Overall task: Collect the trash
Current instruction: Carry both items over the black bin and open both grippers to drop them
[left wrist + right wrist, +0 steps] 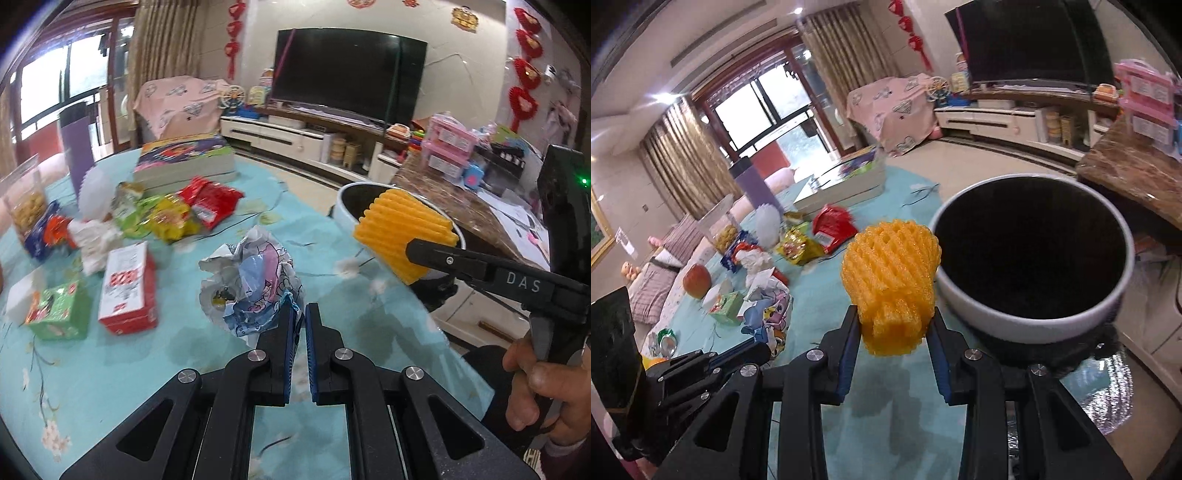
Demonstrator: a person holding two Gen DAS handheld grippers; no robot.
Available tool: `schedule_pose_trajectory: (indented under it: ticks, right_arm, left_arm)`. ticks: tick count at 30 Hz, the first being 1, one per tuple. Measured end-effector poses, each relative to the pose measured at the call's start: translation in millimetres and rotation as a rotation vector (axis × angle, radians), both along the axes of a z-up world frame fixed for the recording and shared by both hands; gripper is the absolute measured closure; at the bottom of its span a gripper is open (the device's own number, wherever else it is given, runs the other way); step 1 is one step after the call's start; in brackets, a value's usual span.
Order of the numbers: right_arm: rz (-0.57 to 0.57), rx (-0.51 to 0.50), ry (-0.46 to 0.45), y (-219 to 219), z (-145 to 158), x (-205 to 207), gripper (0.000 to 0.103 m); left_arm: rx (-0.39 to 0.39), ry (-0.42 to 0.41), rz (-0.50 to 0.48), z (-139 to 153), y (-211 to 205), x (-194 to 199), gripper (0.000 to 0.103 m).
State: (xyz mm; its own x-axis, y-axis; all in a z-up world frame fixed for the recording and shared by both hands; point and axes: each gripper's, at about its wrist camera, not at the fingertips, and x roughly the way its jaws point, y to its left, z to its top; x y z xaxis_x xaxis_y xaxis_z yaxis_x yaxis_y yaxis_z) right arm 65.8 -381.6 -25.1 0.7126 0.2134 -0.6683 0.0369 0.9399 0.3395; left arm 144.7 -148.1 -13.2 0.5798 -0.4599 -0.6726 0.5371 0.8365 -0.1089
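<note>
Left gripper (299, 314) sits nearest, jaws almost together, blue pads pinching a thin corner of the crumpled cartoon bag (251, 284) lying on the teal tablecloth (147, 369). Right gripper (892, 325) has its jaws part open, clamped on the lower end of the orange foam net (890, 273); net sticks up and out past the fingertips. In the left view the same net (399, 232) hangs over the near-left rim of the trash bin (345, 214). In the right view the bin (1027, 310) is white outside, black inside, just right of the net, off the table's right edge.

Left of the cartoon bag: red-and-white box (127, 291), green box (59, 310), white tissue wad (94, 236). Farther: yellow snack wrapper (173, 218), green wrapper (136, 214), red snack bag (212, 201), blue packet (44, 232). Beyond those, stack of books (184, 162), purple tube (75, 147), clear jar of snacks (24, 195) at far left. An apple (696, 280) shows near the table's left edge in the right view.

Far back: TV (347, 74) on a low cabinet (295, 136), pink-covered object (177, 107), curtains (162, 55), window (55, 81).
</note>
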Motion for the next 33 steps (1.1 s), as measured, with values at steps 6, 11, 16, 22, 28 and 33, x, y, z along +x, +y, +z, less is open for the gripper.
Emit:
schedule_pose_trajectory:
  ticks: [6,11,16,22,28,33]
  right_arm:
    - [-0.059,-0.005,-0.010,-24.5,7.0,-9.3,0.067]
    - [-0.106,-0.008,-0.010,-45.0,8.6,-12.2,0.067]
    - [-0.143,-0.018,-0.003,-69.0,9.0,-12.4,0.067]
    - [-0.171,-0.034,0.010,-90.6,10.7,-3.8,0.067]
    - [-0.175,-0.038,0.024,-102.2,7.2,4.4,0.067]
    - [-0.175,-0.032,0.040,-109.6,2.4,12.4,0.067]
  left_arm:
    - [-0.003,-0.007,-0.060,2.0,-28.5,10.3,0.098]
    - [-0.002,-0.022,-0.105,6.8,-54.4,19.6,0.098]
    - [-0.016,-0.023,-0.147,11.6,-82.0,36.9,0.098]
    - [-0.018,-0.010,-0.169,8.9,-106.4,60.0,0.098]
    - [-0.018,0.013,-0.183,6.6,-128.3,74.0,0.098]
    - [-0.018,0.034,-0.192,3.7,-141.4,87.6,0.098]
